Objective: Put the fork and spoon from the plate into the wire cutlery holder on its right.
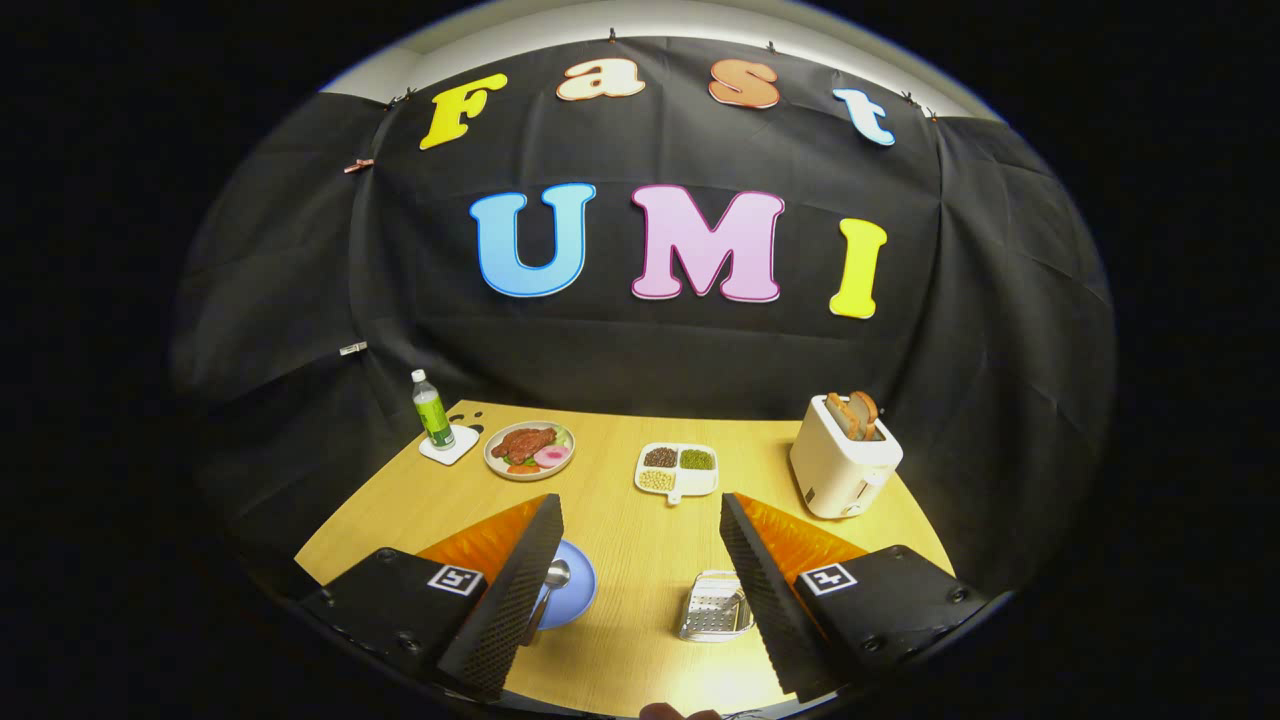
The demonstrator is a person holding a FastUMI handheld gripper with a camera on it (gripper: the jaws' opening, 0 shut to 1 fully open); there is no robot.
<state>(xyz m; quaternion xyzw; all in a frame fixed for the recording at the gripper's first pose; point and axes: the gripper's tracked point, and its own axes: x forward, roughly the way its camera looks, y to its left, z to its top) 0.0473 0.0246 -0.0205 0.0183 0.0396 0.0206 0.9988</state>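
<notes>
Lying on the blue plate point(578, 590), the spoon point(551, 585) sits just beside the gripper's left finger, which hides part of the plate. Across a stretch of bare wooden table point(640, 560), the wire cutlery holder point(714, 607) rests against the right finger's inner edge. The gripper point(640, 570) hovers with fingers spread wide, gripping nothing. Beyond them stand a sectioned dish point(678, 470), a food plate point(529, 450), a bottle point(432, 408) and a toaster point(843, 460).

A spoon point(549, 590) lies on the blue plate point(578, 596), left of the empty wire holder point(714, 606).
</notes>
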